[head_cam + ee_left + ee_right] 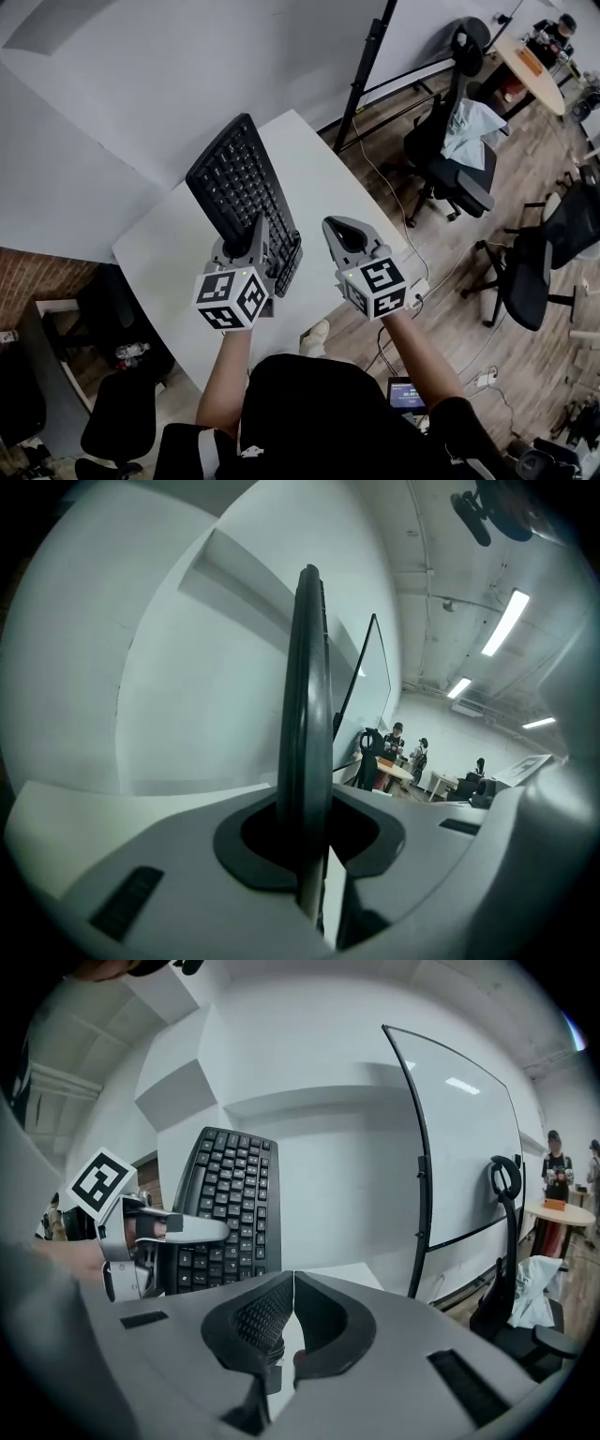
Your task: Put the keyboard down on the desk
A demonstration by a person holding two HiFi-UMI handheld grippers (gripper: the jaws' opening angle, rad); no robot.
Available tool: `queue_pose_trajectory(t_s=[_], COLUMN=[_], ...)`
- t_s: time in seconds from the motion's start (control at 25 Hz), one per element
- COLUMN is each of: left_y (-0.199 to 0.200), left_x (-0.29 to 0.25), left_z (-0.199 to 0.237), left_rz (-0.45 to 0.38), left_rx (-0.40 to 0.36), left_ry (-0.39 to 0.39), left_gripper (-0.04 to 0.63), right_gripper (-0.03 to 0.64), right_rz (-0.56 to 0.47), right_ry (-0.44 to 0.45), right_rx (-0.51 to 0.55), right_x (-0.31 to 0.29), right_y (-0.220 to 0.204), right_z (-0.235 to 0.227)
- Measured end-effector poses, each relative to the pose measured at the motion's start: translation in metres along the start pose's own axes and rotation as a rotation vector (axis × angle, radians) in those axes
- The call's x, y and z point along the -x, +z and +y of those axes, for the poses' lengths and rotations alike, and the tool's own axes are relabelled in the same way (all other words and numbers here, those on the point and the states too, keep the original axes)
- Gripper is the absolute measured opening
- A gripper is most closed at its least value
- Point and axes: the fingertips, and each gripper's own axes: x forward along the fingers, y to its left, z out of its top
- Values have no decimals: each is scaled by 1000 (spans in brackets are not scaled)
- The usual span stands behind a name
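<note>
A black keyboard (242, 187) is held up on edge above the white desk (169, 253), keys facing right. My left gripper (260, 225) is shut on its near end; in the left gripper view the keyboard (307, 714) shows edge-on between the jaws. In the right gripper view the keyboard (225, 1204) stands at left with the left gripper (202, 1232) clamped across its keys. My right gripper (339, 228) hovers just right of the keyboard, apart from it. Its jaws (289, 1283) are shut with nothing between them.
The desk stands in a corner against white walls. A black whiteboard stand (361, 70) rises behind its right end. Office chairs (450, 159) and cables lie on the wooden floor to the right. A black chair (117, 422) sits at lower left.
</note>
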Motion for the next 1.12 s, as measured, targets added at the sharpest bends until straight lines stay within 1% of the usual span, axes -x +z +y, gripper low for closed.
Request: queue_pose_trajectory(t_s=[0.16, 0.4, 0.8, 1.12], left_y=[-6, -12, -25, -25], left_x=[-11, -26, -46, -51], left_z=[7, 17, 34, 48], left_rz=[12, 30, -14, -28], left_rx=[20, 14, 77, 117], left_ry=[-1, 1, 28, 36], left_gripper=[83, 83, 83, 83], right_gripper=[41, 41, 41, 44], right_rz=[20, 56, 144, 244], right_ry=[16, 51, 97, 225], right_rx=[-17, -17, -5, 64], right_x=[-12, -30, -47, -62], right_y=[-9, -24, -69, -100], right_z=[1, 11, 10, 41])
